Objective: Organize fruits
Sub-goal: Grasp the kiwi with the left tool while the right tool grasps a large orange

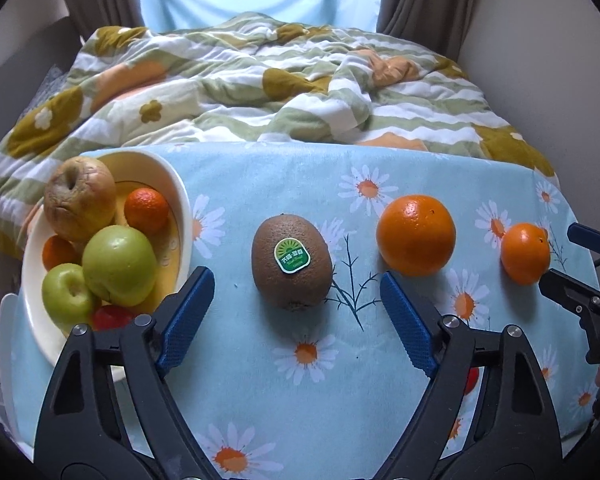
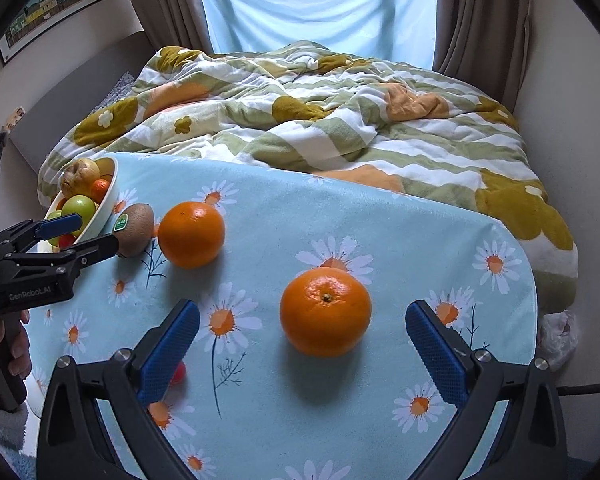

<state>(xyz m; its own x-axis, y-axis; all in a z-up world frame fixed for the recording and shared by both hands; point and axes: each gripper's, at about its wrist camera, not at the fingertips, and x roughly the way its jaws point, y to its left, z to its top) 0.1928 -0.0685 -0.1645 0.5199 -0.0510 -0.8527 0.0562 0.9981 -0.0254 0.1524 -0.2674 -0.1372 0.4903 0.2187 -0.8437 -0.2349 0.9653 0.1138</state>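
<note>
A brown kiwi [image 1: 291, 262] with a green sticker lies on the daisy tablecloth [image 1: 284, 184], just ahead of my open, empty left gripper [image 1: 296, 292]. A cream bowl [image 1: 180, 208] at the left holds green apples [image 1: 118, 264], a wrinkled apple [image 1: 80, 198] and small oranges. A big orange [image 1: 416, 235] and a smaller orange [image 1: 525, 253] lie to the right. My right gripper [image 2: 302, 322] is open and empty, with the smaller orange [image 2: 326, 311] just ahead between its fingers. The kiwi [image 2: 134, 230], big orange [image 2: 191, 234] and bowl [image 2: 104, 204] lie far left.
A rumpled flowered quilt [image 1: 284, 88] covers the bed behind the table. Curtains and a lit window stand at the back. A small red fruit [image 2: 178, 372] lies partly hidden by my right gripper's left finger. The table edge curves down at the right [image 2: 532, 280].
</note>
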